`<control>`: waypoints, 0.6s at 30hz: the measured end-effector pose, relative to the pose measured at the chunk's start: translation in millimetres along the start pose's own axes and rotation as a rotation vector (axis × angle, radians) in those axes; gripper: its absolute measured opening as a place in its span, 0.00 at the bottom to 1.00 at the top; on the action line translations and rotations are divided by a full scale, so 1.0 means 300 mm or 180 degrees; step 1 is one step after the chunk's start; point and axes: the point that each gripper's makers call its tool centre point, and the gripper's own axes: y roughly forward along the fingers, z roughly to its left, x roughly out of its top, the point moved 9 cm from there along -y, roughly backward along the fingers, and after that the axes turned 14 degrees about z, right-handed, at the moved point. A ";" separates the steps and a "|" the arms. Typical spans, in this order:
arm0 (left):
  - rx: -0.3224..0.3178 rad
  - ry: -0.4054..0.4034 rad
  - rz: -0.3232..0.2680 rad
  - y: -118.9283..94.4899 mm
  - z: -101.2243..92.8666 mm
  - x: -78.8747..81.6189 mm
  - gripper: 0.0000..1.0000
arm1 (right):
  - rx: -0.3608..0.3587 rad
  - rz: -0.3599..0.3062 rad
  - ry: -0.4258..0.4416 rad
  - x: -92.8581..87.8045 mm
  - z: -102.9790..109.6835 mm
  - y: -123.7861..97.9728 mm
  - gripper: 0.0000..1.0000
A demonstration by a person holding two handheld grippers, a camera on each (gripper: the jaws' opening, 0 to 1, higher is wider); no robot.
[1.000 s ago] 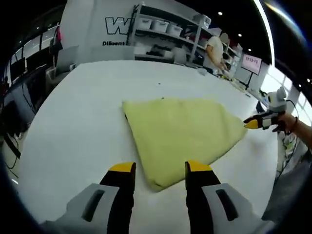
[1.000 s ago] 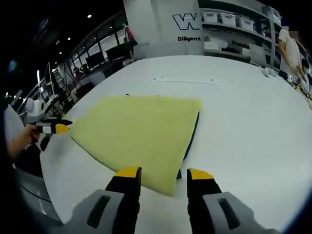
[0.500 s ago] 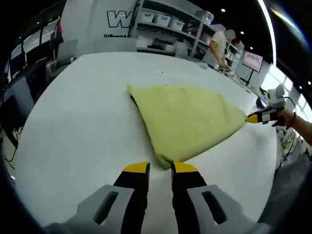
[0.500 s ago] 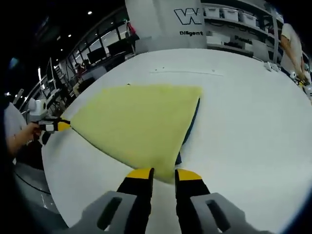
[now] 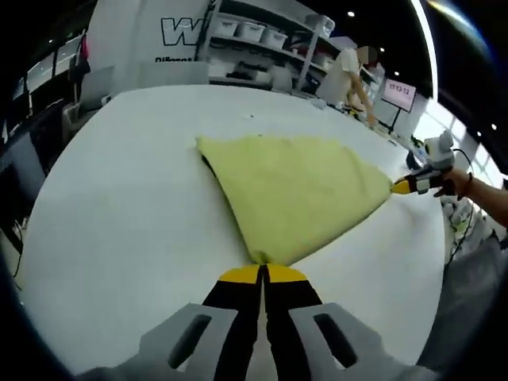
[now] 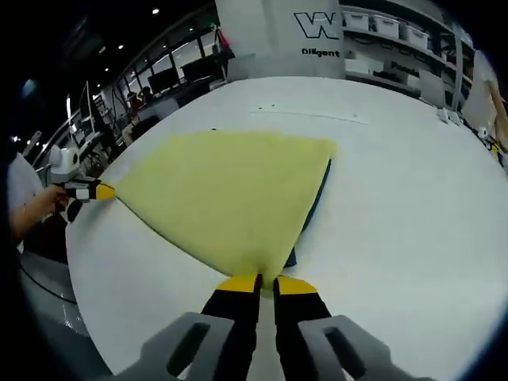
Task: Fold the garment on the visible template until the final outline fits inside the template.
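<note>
white table (image 5: pixel 119 206) – pinched yellow garment (image 5: pixel 294 190)

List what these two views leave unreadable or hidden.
- Template: the yellow garment covers it in the left gripper view; just a dark sliver shows in the right gripper view.
- Wall lettering: cut off by the top edge.
- Shelf bins: too small to identify contents.
- Garment corners: hidden between each shut claw's tips.

opposite low views, shared garment (image 5: pixel 294 190)
</note>
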 end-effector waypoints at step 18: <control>0.0026 0.0661 0.0170 -0.031 0.020 0.032 0.00 | -0.0077 -0.0005 -0.0074 0.003 -0.007 -0.012 0.00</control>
